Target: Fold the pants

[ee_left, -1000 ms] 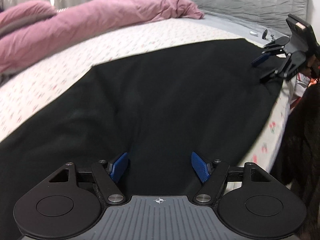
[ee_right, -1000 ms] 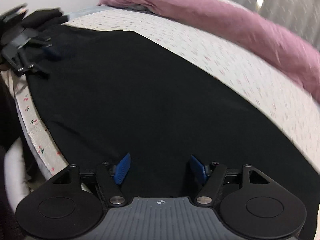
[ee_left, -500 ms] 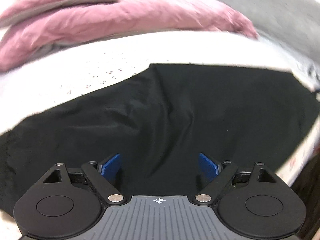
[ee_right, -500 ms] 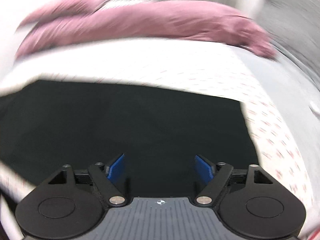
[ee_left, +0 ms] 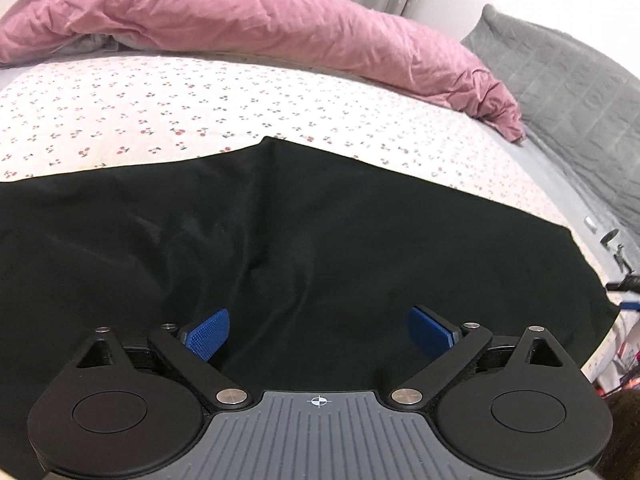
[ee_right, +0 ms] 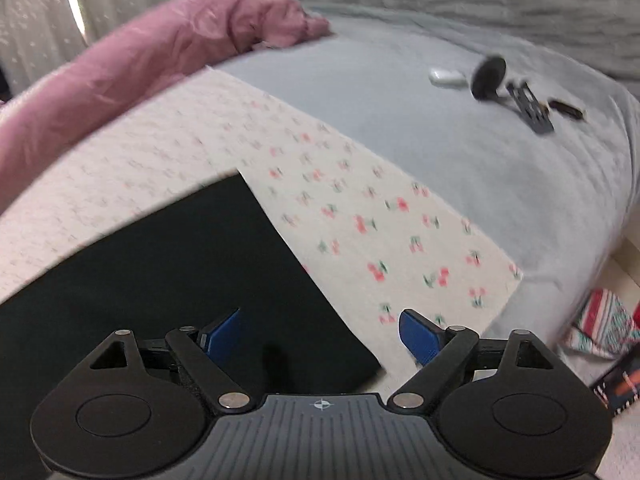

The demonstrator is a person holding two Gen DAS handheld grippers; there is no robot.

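Observation:
Black pants [ee_left: 280, 248] lie spread flat on a bed with a cherry-print sheet [ee_left: 160, 120]. My left gripper [ee_left: 318, 334] hovers over the middle of the cloth, its jaws opening, blue pads wide apart with nothing pinched between them. In the right wrist view the pants [ee_right: 160, 280] end in a corner at the lower middle. My right gripper [ee_right: 320, 336] hangs over that corner, jaws opening, the left pad above the black cloth and the right pad above the sheet [ee_right: 360, 220]. Neither gripper holds cloth.
A pink duvet [ee_left: 240, 20] is bunched along the far side of the bed, a grey pillow [ee_left: 560, 72] at the far right. A grey blanket [ee_right: 460, 140] carries a small white case [ee_right: 446, 77] and a black stand [ee_right: 516, 92]. Striped cloth [ee_right: 604, 324] lies on the floor beyond the bed's edge.
Both grippers' jaws have spread wider. Each view has rolled and swung; the right one has travelled along the pants to their corner, with the grey blanket and floor now visible.

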